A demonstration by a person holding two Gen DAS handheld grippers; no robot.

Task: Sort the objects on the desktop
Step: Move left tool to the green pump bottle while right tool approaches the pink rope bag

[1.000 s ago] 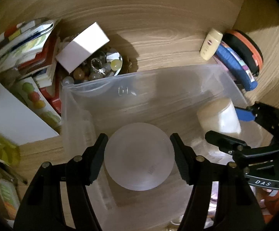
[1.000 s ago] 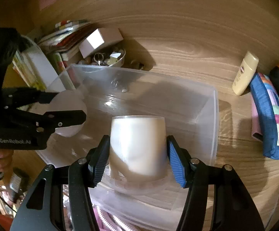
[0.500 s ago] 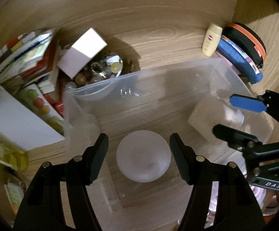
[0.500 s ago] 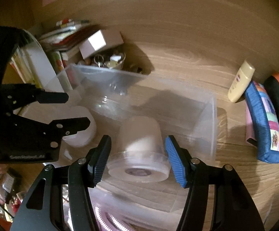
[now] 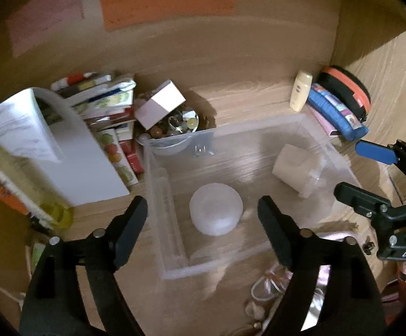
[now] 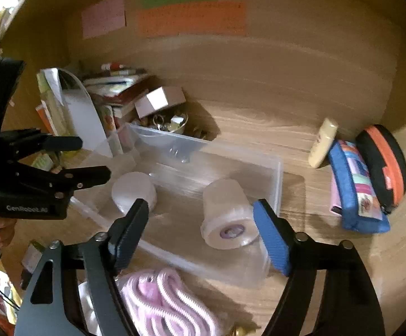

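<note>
Inside clear bin (image 5: 301, 120): frosted round jar (image 5: 216, 212) upright, toppled white cup (image 6: 226, 215) on its side. Left gripper (image 5: 203, 224) and right gripper (image 6: 201, 232) above, jaws wide apart, holding nothing. Outstanding on surface (image 6: 259, 128): lotion bottle (image 6: 322, 142), blue pouch (image 6: 354, 184), trinket bowl (image 5: 172, 124), pink cord (image 6: 163, 302).

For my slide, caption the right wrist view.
Right gripper open above clear bin holding a tipped white jar and a round container.

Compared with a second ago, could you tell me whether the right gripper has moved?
Yes. The right gripper let go of the white jar and pulled back, open, leaving it lying in the clear bin.
</note>
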